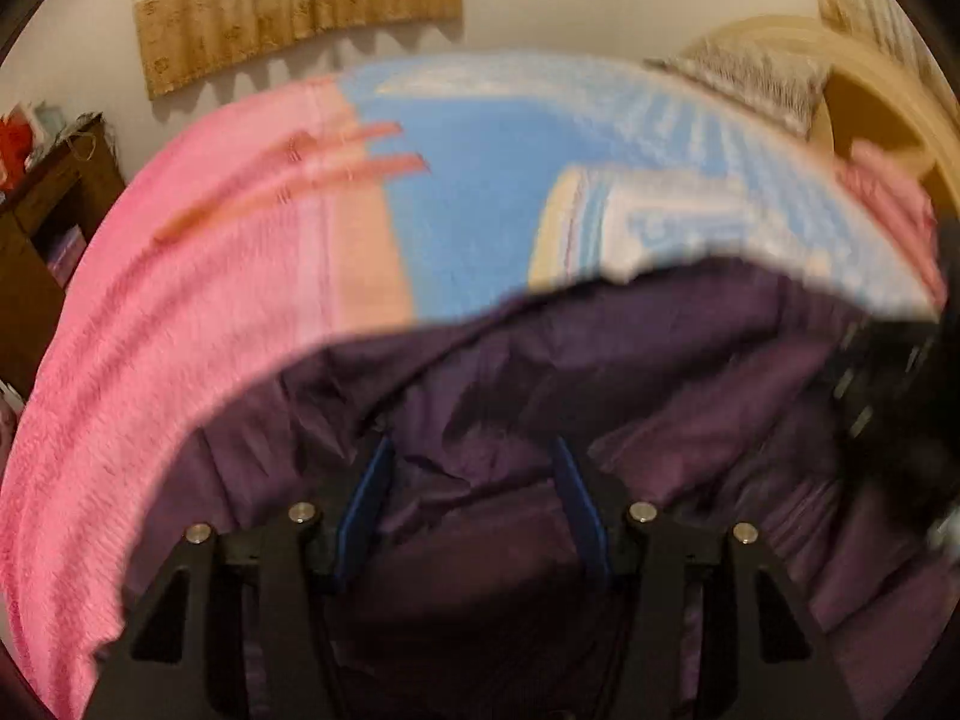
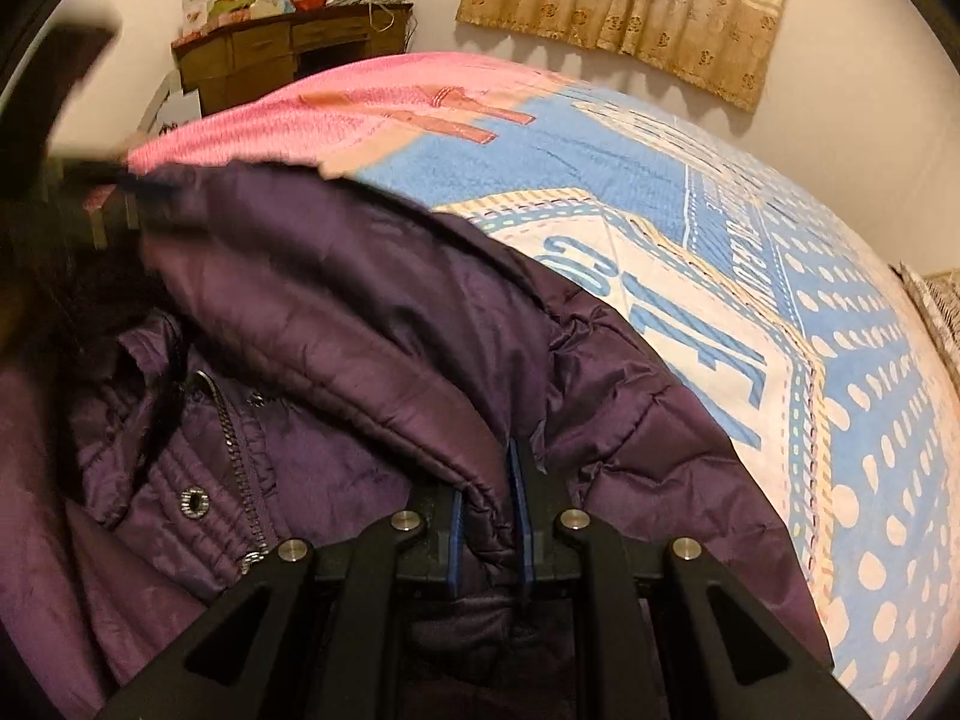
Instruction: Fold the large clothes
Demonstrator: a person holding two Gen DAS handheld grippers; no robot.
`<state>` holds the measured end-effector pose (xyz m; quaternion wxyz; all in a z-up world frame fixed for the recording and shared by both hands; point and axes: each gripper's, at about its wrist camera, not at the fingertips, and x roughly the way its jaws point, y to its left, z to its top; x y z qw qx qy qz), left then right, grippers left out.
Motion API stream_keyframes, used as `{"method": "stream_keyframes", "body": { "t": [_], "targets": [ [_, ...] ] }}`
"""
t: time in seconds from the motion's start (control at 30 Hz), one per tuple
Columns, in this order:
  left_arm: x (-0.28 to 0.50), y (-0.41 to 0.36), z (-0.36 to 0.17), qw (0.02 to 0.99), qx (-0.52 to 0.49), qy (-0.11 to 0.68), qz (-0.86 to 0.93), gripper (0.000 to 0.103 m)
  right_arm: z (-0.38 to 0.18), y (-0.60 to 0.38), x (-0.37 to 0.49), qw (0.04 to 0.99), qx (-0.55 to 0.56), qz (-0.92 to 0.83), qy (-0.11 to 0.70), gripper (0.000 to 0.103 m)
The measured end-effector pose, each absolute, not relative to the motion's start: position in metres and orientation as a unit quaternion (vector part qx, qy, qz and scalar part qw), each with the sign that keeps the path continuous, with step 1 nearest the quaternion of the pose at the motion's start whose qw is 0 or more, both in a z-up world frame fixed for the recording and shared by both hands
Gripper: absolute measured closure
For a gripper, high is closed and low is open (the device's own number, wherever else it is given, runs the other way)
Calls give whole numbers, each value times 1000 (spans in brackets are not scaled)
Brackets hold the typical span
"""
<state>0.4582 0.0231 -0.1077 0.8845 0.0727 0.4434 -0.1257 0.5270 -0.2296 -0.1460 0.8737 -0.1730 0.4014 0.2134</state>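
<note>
You're pinching the jacket [image 2: 372, 324] sleeve cuff w/ the right hand-held gripper [image 2: 489, 516] over the bed [image 2: 810, 312] while the left hand-held gripper [image 1: 474, 510] is spreading wide above fabric, so slick nylon's prob slipping free mid-fold.

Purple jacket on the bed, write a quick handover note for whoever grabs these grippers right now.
Right gripper: shut on a puffy fold of the purple jacket.
Left gripper: jaws apart, jacket fabric between and under the fingers; view blurred, no clamp seen.
Jacket lies bunched on the bedspread, zipper and snaps facing up.
Done: one section lifted over the body.
Left: lay that fold flat, fold the rest, tidy the bundle.
</note>
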Motion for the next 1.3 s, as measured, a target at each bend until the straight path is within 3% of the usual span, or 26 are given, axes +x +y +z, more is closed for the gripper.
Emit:
{"method": "stream_keyframes", "body": {
  "t": [0.1, 0.17, 0.23, 0.43, 0.53, 1.3],
  "targets": [
    [450, 24, -110, 895, 69, 424, -122, 43, -121, -242, 525, 879, -129, 191, 418, 70],
    [449, 26, -115, 901, 57, 413, -122, 42, -98, -252, 525, 889, -64, 167, 422, 45],
    [445, 26, -118, 907, 62, 400, -118, 42, -77, -254, 524, 901, 1, 138, 412, 31],
    [446, 33, -117, 912, 52, 388, -121, 41, -86, -200, 534, 908, -17, 108, 404, 30],
    [448, 38, -116, 912, 35, 388, -124, 41, -131, -198, 548, 886, -8, 87, 456, 45],
    [449, 29, -123, 914, 56, 389, -105, 39, -158, -194, 549, 899, -15, 85, 430, 40]
  ]
}}
